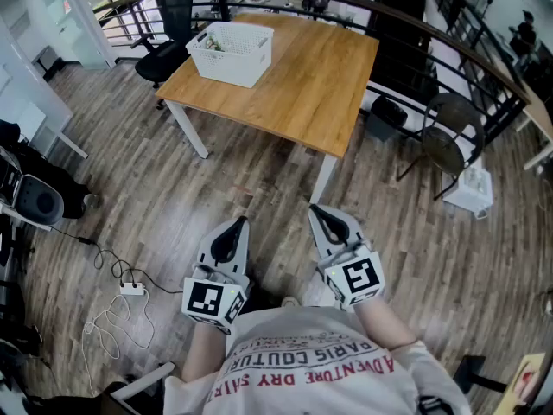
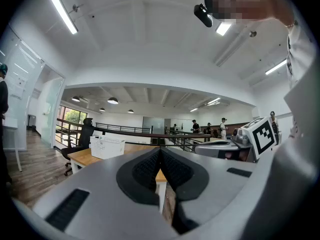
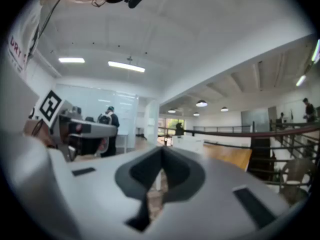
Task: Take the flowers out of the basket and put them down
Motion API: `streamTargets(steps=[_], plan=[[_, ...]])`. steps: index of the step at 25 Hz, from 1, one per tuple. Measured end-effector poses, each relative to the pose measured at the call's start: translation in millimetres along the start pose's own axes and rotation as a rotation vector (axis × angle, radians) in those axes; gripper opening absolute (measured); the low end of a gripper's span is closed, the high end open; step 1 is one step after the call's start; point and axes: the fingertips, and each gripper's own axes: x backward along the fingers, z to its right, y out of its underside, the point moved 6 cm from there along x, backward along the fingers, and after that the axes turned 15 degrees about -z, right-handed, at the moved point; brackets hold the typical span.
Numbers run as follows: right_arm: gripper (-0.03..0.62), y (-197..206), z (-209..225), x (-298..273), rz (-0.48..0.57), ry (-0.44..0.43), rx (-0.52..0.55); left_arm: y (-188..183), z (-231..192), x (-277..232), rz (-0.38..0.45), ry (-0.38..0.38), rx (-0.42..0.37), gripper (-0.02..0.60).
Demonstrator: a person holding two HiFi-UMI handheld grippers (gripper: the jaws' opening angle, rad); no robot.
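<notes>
Flowers (image 1: 212,45): only a little green shows inside the white basket (image 1: 232,54), so I cannot tell their long axis. The basket stands at the far left corner of the wooden table (image 1: 302,85).

My left gripper (image 1: 237,224) has its jaws together with nothing between them. My right gripper (image 1: 319,211) is likewise closed and empty. Both are held level, close to my body, over the plank floor (image 1: 259,188).

Basket lies ahead, well apart from both grippers, almost in line with the left one. Judgement: left is nearer; jaws must open before reaching in.
</notes>
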Motion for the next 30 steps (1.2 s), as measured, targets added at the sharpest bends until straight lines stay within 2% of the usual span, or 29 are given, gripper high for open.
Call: streamTargets(steps=[7, 11, 17, 23, 30], plan=[[0.029, 2, -6, 4, -0.002, 0.0, 0.002, 5, 0, 9, -0.005, -0.018, 0.023, 0.026], [0.029, 9, -13, -3, -0.049, -0.032, 0.001, 9, -5, 9, -0.009, -0.015, 0.039, 0.026], [0.029, 15, -13, -16, -0.071, -0.02, -0.031, 17, -17, 5, -0.036, -0.01, 0.061, 0.026], [0.029, 15, -10, -48, -0.094, 0.005, -0.069, 22, -51, -4, -0.051, -0.031, 0.083, 0.026], [0.029, -11, -12, -111, -0.108, 0.047, -0.071, 8, -124, -21, -0.023, -0.058, 0.106, 0.026]])
